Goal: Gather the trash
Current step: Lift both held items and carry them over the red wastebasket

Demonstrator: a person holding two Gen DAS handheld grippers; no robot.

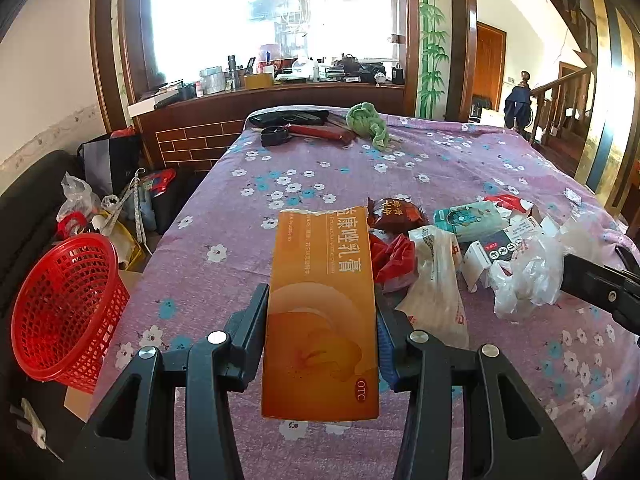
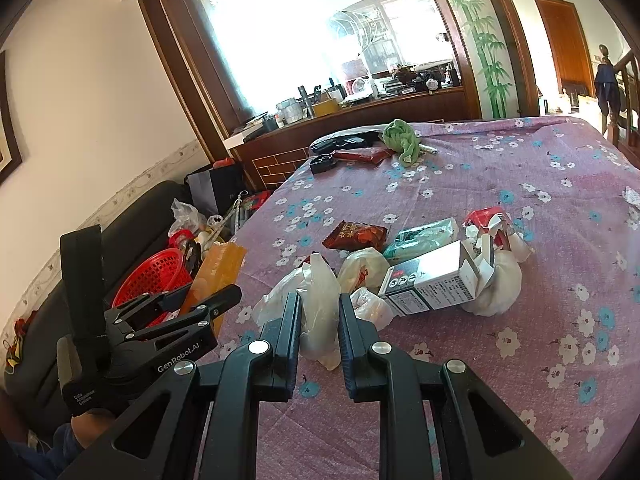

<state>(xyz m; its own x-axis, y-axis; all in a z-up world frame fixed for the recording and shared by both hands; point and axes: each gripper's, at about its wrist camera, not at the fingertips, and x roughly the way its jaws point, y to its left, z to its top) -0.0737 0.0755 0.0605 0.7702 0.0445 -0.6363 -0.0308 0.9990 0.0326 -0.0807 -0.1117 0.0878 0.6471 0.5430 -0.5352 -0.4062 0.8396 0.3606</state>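
Note:
My left gripper (image 1: pixel 322 300) is shut on a long orange medicine carton (image 1: pixel 320 248), held above the floral tablecloth (image 1: pixel 240 248). A red mesh basket (image 1: pixel 68 308) sits tilted off the table's left edge. In the right wrist view my right gripper (image 2: pixel 319 296) is shut on a translucent white plastic bag (image 2: pixel 318 276) at the near side of the trash pile. The pile holds a brown-red snack wrapper (image 2: pixel 354 236), a teal tissue pack (image 2: pixel 424 236), a black-and-white box (image 2: pixel 432 280) and crumpled bags. The left gripper (image 2: pixel 212 290) with the carton (image 2: pixel 218 272) stands beside the basket (image 2: pixel 154 284).
At the table's far end lie a green cloth (image 1: pixel 368 124), a dark red packet (image 1: pixel 320 132) and black items (image 1: pixel 288 118). A black sofa (image 2: pixel 132 216) and bags on the floor (image 1: pixel 80 196) fill the left side. A cluttered wooden ledge (image 1: pixel 280 88) runs behind the table.

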